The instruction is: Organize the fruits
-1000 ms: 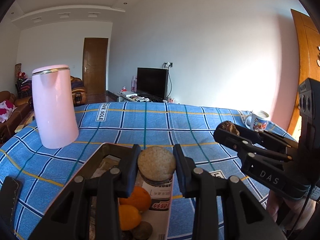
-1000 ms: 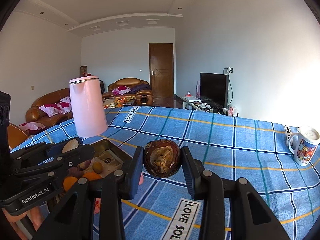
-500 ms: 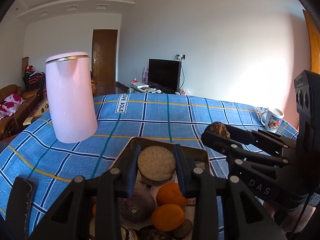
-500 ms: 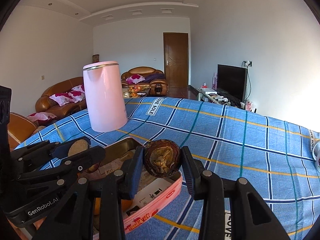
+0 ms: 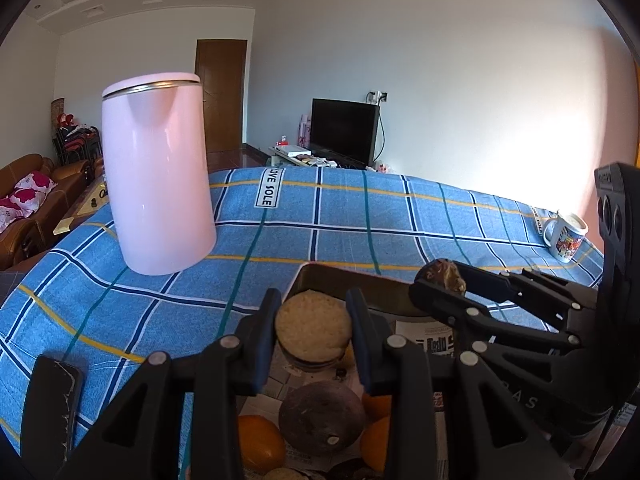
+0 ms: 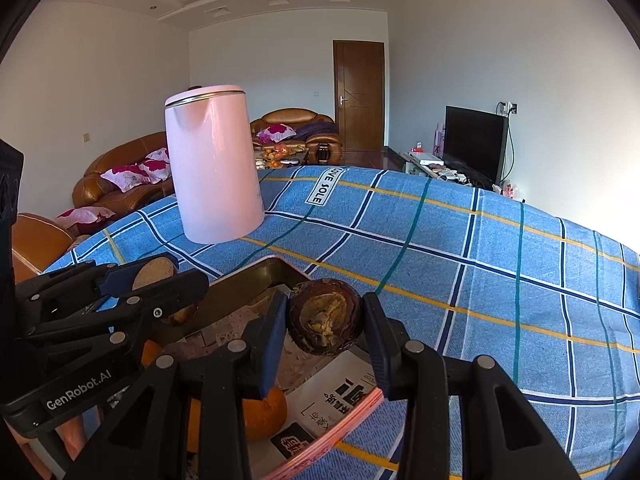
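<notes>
Left gripper (image 5: 313, 334) jaws closed on a round, flat, pale tan fruit half (image 5: 313, 328), cut face toward the camera, short axis along the fingers. It hangs over the far end of a rectangular pink-rimmed tin tray (image 5: 352, 280) lined with printed paper. Right gripper (image 6: 326, 322) jaws closed on a dark brown round fruit (image 6: 326, 316), broken tan patch facing the camera, above the tray's right edge (image 6: 352, 410). Oranges (image 5: 260, 440) and a dark brown disc-shaped fruit (image 5: 320, 416) lie in the tray. The counter's blue plaid cloth (image 5: 360, 220) carries a tall pink kettle (image 5: 158, 172) upright, left of the tray, and a printed mug (image 5: 566, 236) far right.
</notes>
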